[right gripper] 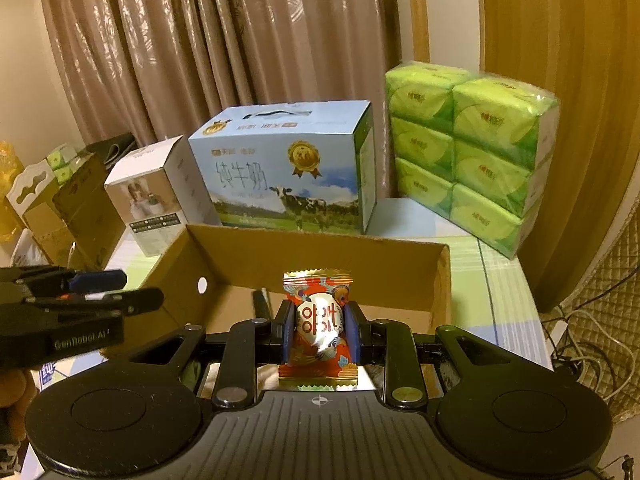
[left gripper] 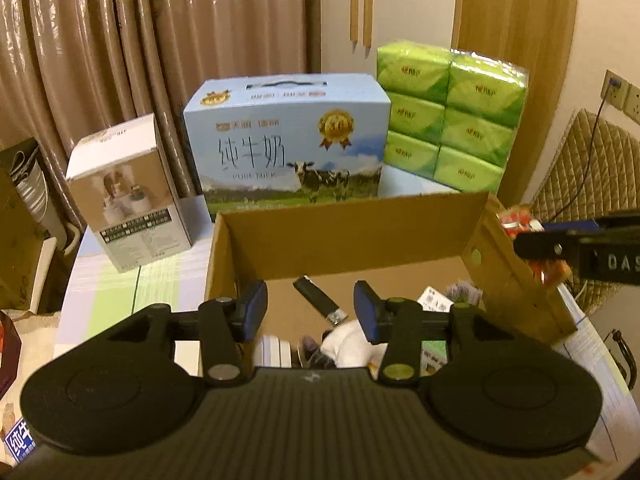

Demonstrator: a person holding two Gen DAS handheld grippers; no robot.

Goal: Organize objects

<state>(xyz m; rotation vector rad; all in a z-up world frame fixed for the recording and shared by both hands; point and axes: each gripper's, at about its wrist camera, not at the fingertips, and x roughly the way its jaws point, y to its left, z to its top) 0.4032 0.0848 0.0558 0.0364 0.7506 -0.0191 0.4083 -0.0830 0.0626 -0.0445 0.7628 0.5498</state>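
Note:
An open cardboard box [left gripper: 348, 236] stands on the table, and my left gripper [left gripper: 310, 308] hangs over it. Its blue pads [left gripper: 256, 304] stand apart and open, with nothing between them. On the box floor beneath lie a black stick-shaped item [left gripper: 320, 300], a white bundle [left gripper: 348, 344] and some small packets [left gripper: 436, 300]. My right gripper [right gripper: 318, 324] is shut on a red and gold snack packet [right gripper: 318, 320], held upright above the box's near edge [right gripper: 320, 256]. The left wrist view has the right gripper [left gripper: 532, 248] at the box's right wall. The left gripper [right gripper: 120, 292] is at the left of the right wrist view.
Behind the cardboard box stand a blue milk carton case [left gripper: 288, 140], a green tissue multipack [left gripper: 448, 116] and a white product box [left gripper: 128, 192]. Brown curtains hang at the back. Cables [right gripper: 580, 340] and a quilted chair [left gripper: 592, 184] are to the right, and stacked cartons [right gripper: 52, 208] to the left.

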